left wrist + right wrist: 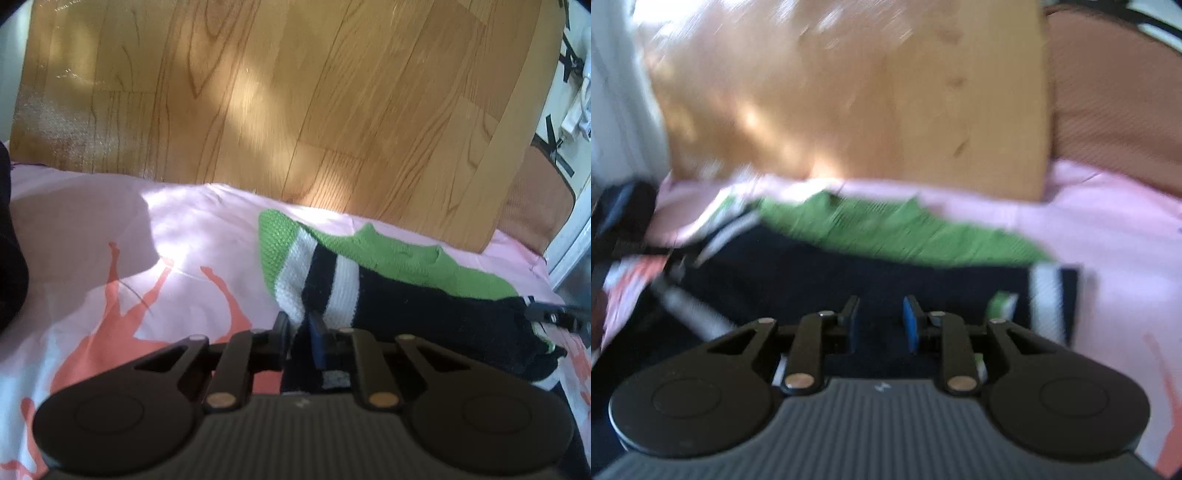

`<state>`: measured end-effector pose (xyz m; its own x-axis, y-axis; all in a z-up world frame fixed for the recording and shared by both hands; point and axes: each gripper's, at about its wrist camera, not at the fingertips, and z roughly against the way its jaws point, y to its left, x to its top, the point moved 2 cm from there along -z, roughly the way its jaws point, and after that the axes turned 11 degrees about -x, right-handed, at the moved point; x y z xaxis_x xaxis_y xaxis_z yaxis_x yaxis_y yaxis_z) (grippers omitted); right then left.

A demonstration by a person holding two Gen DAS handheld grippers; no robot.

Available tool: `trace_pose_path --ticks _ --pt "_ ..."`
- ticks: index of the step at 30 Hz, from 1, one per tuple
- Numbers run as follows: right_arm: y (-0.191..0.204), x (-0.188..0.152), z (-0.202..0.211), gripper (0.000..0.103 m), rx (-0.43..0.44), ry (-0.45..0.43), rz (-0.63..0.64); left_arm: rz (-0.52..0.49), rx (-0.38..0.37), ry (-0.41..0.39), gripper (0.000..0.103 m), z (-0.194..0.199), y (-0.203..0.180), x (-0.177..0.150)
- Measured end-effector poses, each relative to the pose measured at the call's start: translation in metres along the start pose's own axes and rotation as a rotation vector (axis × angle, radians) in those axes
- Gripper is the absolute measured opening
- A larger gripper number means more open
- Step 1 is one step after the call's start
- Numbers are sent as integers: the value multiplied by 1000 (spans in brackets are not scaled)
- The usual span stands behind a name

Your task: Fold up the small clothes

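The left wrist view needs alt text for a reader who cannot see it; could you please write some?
The left tool pinches the striped edge of a green, white and black knitted garment lying on a pink sheet with coral figures. Wood-grain flooring fills the background, and the right tool's tip shows at the far right.

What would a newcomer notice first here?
The green, white and black knit garment lying on the pink sheet, with wooden floor beyond. The left gripper is pinched on its striped edge; the right gripper hangs open over the black part.
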<state>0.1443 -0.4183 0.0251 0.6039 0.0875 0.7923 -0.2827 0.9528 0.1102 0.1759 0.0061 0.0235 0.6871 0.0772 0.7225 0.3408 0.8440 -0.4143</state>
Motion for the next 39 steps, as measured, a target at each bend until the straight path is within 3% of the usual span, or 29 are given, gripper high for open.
trace_pose_path --ticks 3,4,6,8,9,12,17,20,22,26,29,30,32,39 --pt "3 9 -17 38 15 43 -2 18 10 -13 11 0 3 -5" --pt "8 9 -26 47 17 66 26 23 10 -7 11 0 4 -6" --pt "22 2 -42 50 -16 84 109 29 9 -4 11 -2 6 -5" --pt "31 -5 -37 36 -36 30 174 34 3 -7 11 -1 6 -4" --pt "38 -3 -36 10 -36 22 198 38 1 -10 11 0 7 -5" --pt "52 4 -35 8 -103 -19 257 59 11 -31 11 3 11 -4" --pt "52 19 -26 8 -100 -165 200 100 37 -38 10 4 22 -4" --pt "53 7 -51 14 -124 -35 262 111 36 -44 18 6 25 -3" --pt "46 3 -42 22 -123 -54 218 132 24 -66 17 12 27 -1" --pt "30 -2 -8 22 -11 -94 56 122 -64 -136 20 28 17 5" --pt "36 -23 -18 22 46 7 54 50 -127 -92 25 21 -3 1" --pt "42 -28 -18 22 24 -40 80 19 -112 -65 25 16 -10 -2" --pt "53 -28 -16 22 -8 -41 116 -40 -28 -1 23 3 -17 -10" --pt "61 -40 23 28 48 -59 87 -78 9 -13 27 19 -23 -22"
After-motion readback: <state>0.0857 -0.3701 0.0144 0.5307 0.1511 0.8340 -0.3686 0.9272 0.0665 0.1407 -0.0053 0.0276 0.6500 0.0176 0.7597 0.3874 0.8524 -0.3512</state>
